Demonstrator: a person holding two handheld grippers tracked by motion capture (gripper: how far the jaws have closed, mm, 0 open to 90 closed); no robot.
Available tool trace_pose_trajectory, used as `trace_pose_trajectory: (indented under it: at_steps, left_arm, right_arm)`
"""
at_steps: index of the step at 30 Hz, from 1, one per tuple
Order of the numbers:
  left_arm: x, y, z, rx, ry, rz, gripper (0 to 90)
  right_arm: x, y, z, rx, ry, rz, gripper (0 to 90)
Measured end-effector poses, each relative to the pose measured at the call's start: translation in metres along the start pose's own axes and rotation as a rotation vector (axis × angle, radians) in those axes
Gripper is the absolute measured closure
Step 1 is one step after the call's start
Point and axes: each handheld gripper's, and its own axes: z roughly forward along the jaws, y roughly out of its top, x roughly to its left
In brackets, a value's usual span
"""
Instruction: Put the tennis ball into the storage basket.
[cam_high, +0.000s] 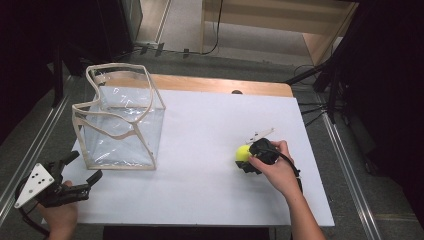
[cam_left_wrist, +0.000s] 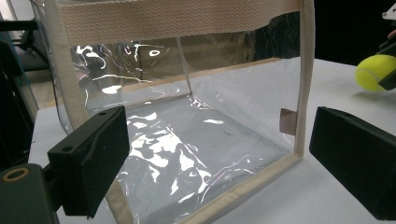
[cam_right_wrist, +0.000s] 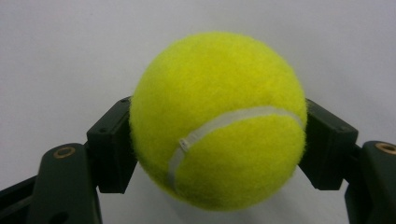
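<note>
Our right claw (cam_right_wrist: 219, 154) grips the yellow tennis ball (cam_right_wrist: 218, 119), jaws pressed against its two sides, just above the white desk (cam_high: 210, 150). We see the ball well to the right of the clear bag (cam_high: 120, 120), which stands upright with its top open. Our left claw (cam_high: 82, 175) hangs with jaws spread wide, just in front of the bag's near-left corner.

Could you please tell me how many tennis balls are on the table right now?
1. The tennis ball sits right of the table's middle, clamped between the jaws of the right tongs. The clear bag looks empty.
</note>
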Motion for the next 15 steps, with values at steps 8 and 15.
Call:
trace_pose_trajectory:
  at_steps: [8, 15]
  left_arm:
    - [0.0, 0.0, 0.0, 0.0, -0.001, 0.0, 5.3]
    - [0.0, 0.0, 0.0, -0.001, -0.001, 0.001, 5.3]
  right_arm:
    - [0.011, 0.016, 0.005, -0.015, 0.021, -0.031, 23.6]
    - [0.025, 0.034, 0.013, -0.019, 0.049, -0.06, 23.6]
